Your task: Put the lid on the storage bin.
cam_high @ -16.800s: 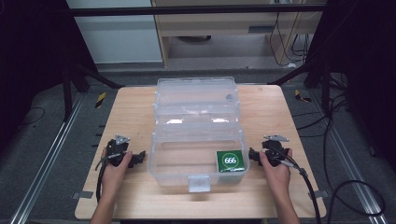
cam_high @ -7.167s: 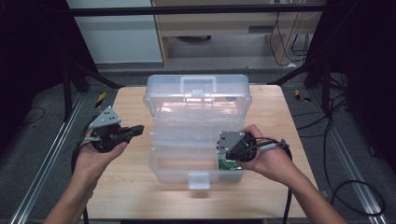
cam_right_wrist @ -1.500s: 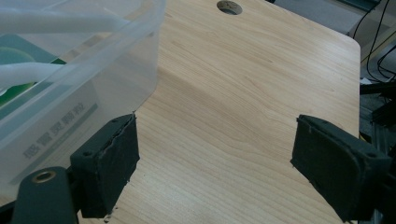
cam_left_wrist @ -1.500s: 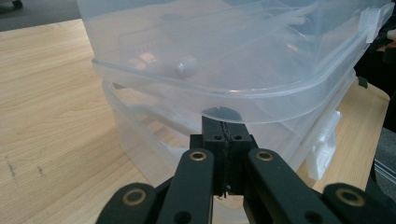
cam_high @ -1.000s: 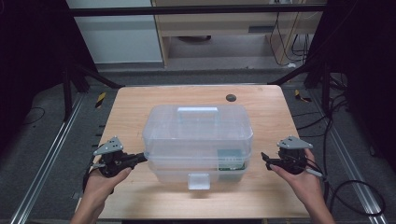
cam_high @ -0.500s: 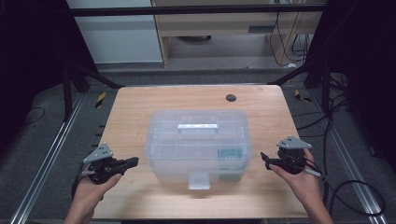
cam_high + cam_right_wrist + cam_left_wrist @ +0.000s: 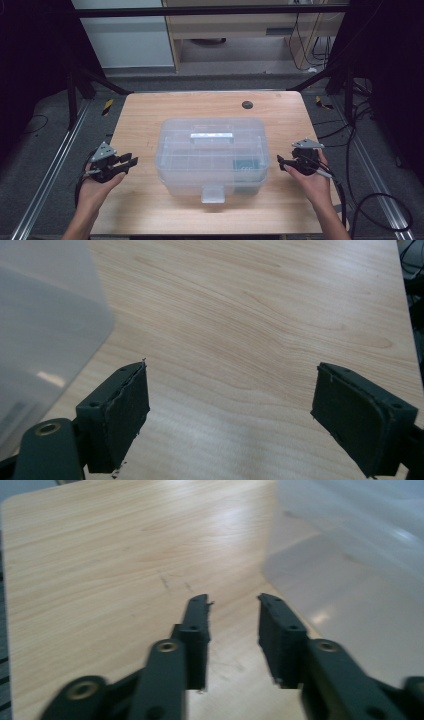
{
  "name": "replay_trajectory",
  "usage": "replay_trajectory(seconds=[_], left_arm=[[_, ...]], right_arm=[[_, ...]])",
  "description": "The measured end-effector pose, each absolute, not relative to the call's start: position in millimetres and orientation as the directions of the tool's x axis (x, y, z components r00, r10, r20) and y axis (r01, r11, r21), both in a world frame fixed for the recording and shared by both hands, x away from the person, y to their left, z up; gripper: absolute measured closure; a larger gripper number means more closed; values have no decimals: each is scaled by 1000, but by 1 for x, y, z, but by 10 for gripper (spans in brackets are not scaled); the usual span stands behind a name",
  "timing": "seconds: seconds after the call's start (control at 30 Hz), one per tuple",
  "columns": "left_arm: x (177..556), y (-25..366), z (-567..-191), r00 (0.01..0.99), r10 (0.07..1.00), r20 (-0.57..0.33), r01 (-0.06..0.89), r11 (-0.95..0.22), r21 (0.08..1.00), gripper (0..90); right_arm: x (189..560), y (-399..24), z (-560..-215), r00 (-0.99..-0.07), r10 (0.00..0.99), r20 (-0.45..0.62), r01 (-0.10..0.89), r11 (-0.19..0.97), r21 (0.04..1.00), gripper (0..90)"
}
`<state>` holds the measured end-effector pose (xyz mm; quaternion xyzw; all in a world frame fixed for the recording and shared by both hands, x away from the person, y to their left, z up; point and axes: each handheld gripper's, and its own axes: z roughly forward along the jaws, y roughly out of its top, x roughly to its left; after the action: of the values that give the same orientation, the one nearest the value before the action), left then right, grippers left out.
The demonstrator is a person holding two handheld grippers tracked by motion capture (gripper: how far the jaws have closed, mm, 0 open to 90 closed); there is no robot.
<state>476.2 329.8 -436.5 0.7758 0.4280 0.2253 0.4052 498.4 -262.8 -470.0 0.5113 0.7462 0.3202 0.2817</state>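
Holding, left: my left gripper (image 7: pixel 126 163) sits off the box's left side, apart from it; jaws parted a little, nothing between them, as the left gripper view (image 7: pixel 232 601) confirms.
Holding, right: my right gripper (image 7: pixel 280 162) is just beside the box's right wall; the right gripper view (image 7: pixel 230 390) shows its jaws spread wide over bare wood.
Box: clear plastic box (image 7: pixel 212 150) mid-table, lid down, latch tab at the near edge.
High view alone: green card (image 7: pixel 246 164) inside the box's right end; dark round spot (image 7: pixel 246 104) on the wooden table (image 7: pixel 150 107).
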Motion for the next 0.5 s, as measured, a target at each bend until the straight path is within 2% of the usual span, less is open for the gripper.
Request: replay_trajectory(seconds=[0.07,0.27,0.5], left_arm=[[486,329,-443,516,857,13,484,-304,821,494],[510,323,-464,484,875,15,516,-299,803,265],[528,318,-485,474,881,7,544,-299,784,158]], right_arm=[[507,-265,-476,-298,951,-84,595,254,763,143],[527,-269,-494,-232,972,-32,631,175,756,133],[537,-267,-509,-183,983,-4,661,126,740,113]])
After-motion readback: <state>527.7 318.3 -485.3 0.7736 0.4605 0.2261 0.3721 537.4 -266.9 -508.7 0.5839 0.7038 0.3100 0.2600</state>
